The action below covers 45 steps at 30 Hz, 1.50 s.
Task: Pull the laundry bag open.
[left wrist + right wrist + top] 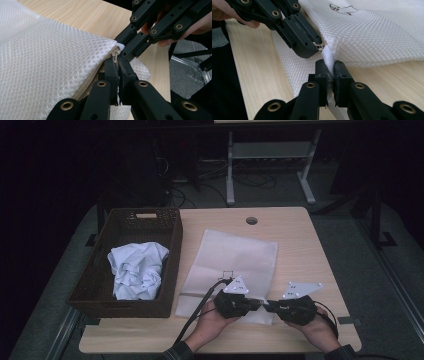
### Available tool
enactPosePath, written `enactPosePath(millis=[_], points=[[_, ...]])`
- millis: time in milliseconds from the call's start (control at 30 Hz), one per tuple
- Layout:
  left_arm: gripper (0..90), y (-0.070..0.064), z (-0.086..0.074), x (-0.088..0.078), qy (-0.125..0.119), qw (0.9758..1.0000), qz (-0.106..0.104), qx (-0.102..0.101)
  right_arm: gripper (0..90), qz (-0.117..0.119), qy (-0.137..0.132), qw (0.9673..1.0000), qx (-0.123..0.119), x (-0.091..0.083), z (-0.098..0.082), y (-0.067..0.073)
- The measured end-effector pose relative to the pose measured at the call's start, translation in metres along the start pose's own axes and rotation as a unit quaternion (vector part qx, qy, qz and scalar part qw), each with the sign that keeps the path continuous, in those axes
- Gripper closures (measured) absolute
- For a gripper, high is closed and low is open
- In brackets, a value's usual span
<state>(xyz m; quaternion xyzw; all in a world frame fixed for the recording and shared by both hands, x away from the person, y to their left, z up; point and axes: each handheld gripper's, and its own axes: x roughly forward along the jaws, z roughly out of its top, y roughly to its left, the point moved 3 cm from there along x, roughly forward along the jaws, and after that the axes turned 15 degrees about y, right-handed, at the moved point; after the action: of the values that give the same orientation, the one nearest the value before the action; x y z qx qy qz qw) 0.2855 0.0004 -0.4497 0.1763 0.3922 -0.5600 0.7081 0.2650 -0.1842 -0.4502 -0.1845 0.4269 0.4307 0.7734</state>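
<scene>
A white mesh zip-up laundry bag (235, 265) lies flat in the middle of the light wooden table (300, 235), its zipped end toward the near edge. The left gripper (254, 305) has its jaws clamped on the small metal zipper pull (116, 55) at the bag's near right corner. The right gripper (267, 307) faces it tip to tip, jaws pinched together on a twisted white fabric tab (329, 61) of that same corner. A dark brown woven basket (95, 270) at the left edge holds a crumpled white cloth (136, 270).
</scene>
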Motion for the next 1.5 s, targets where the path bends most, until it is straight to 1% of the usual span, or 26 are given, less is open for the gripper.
enactPosePath(millis=[67,100,167,233,267,300,333,367,433,500,600,733,833,933,1000,1067,1100,1167,1300,1333,1367,1400,1433,1500], points=[[87.5,0.001,-0.001,0.000,0.003,1.0000,0.006,0.002,83.3,-0.001,0.001,1.0000,-0.001,0.000,0.000,0.000],[87.5,0.001,-0.001,-0.001,0.002,1.0000,0.004,0.002,83.5,-0.001,0.001,1.0000,0.000,0.000,0.000,0.001],[87.6,0.001,-0.001,-0.001,0.002,0.9999,0.008,0.008,83.6,0.000,0.002,1.0000,-0.002,-0.001,0.000,0.001],[87.6,0.001,-0.001,-0.001,0.001,1.0000,0.004,0.005,83.8,0.002,0.000,1.0000,-0.002,-0.002,0.000,0.000],[87.7,0.002,-0.002,-0.001,0.006,0.9998,0.019,0.005,84.0,0.003,0.001,1.0000,-0.002,-0.002,0.000,0.000],[87.8,0.005,-0.004,-0.002,0.007,0.9997,0.022,0.001,84.0,-0.004,0.003,1.0000,0.001,-0.003,-0.001,-0.001],[87.8,0.009,-0.005,-0.003,0.002,0.9999,0.006,-0.012,84.1,-0.007,0.003,1.0000,0.005,-0.004,-0.002,-0.002],[87.7,0.011,-0.006,-0.004,0.001,0.9999,0.005,-0.013,84.0,-0.003,-0.001,1.0000,0.007,-0.005,-0.004,-0.004],[87.7,0.010,-0.006,-0.005,0.004,0.9999,0.008,-0.006,84.0,-0.003,-0.004,1.0000,0.007,-0.007,-0.005,-0.005],[87.6,0.011,-0.006,-0.005,0.005,1.0000,0.004,-0.006,83.9,-0.002,-0.003,1.0000,0.005,-0.006,-0.005,-0.004],[87.6,0.012,-0.007,-0.005,0.009,0.9999,0.004,-0.005,83.8,0.002,-0.004,1.0000,0.007,-0.005,-0.006,-0.004],[87.6,0.014,-0.007,-0.005,0.017,0.9998,0.001,-0.008,83.9,-0.001,0.000,1.0000,0.003,-0.003,-0.005,-0.003],[87.6,0.013,-0.007,-0.004,0.027,0.9996,0.007,0.002,83.8,-0.004,0.004,1.0000,0.003,-0.003,-0.006,-0.002],[87.6,0.012,-0.007,-0.003,0.029,0.9996,0.001,0.002,83.9,-0.004,0.007,0.9999,0.006,-0.003,-0.007,-0.001],[87.7,0.014,-0.008,-0.003,0.038,0.9991,0.016,0.002,83.9,-0.007,0.009,0.9999,0.011,-0.004,-0.008,0.001],[87.7,0.019,-0.010,-0.005,0.038,0.9992,0.010,-0.006,83.9,-0.011,0.009,0.9997,0.018,-0.005,-0.010,-0.001],[87.6,0.020,-0.010,-0.006,0.038,0.9992,0.014,-0.002,83.9,-0.008,0.006,0.9997,0.020,-0.006,-0.011,-0.002],[87.6,0.021,-0.010,-0.007,0.036,0.9993,0.008,-0.006,83.9,-0.007,0.003,0.9997,0.024,-0.008,-0.013,-0.003],[87.6,0.021,-0.011,-0.005,0.044,0.9990,0.007,0.000,83.9,-0.011,0.006,0.9996,0.023,-0.008,-0.014,0.000],[87.6,0.022,-0.011,-0.005,0.051,0.9985,0.022,0.002,83.9,-0.010,0.007,0.9996,0.024,-0.008,-0.014,0.001],[87.7,0.024,-0.012,-0.006,0.055,0.9980,0.032,0.002,83.9,-0.014,0.008,0.9995,0.026,-0.008,-0.015,0.000],[87.6,0.027,-0.013,-0.008,0.050,0.9985,0.023,-0.006,83.9,-0.017,0.006,0.9994,0.028,-0.009,-0.016,-0.002],[87.6,0.030,-0.014,-0.009,0.047,0.9986,0.023,-0.011,83.9,-0.013,0.001,0.9993,0.034,-0.011,-0.017,-0.004],[87.6,0.031,-0.013,-0.010,0.049,0.9985,0.025,-0.006,83.9,-0.010,-0.002,0.9992,0.039,-0.012,-0.019,-0.005]])
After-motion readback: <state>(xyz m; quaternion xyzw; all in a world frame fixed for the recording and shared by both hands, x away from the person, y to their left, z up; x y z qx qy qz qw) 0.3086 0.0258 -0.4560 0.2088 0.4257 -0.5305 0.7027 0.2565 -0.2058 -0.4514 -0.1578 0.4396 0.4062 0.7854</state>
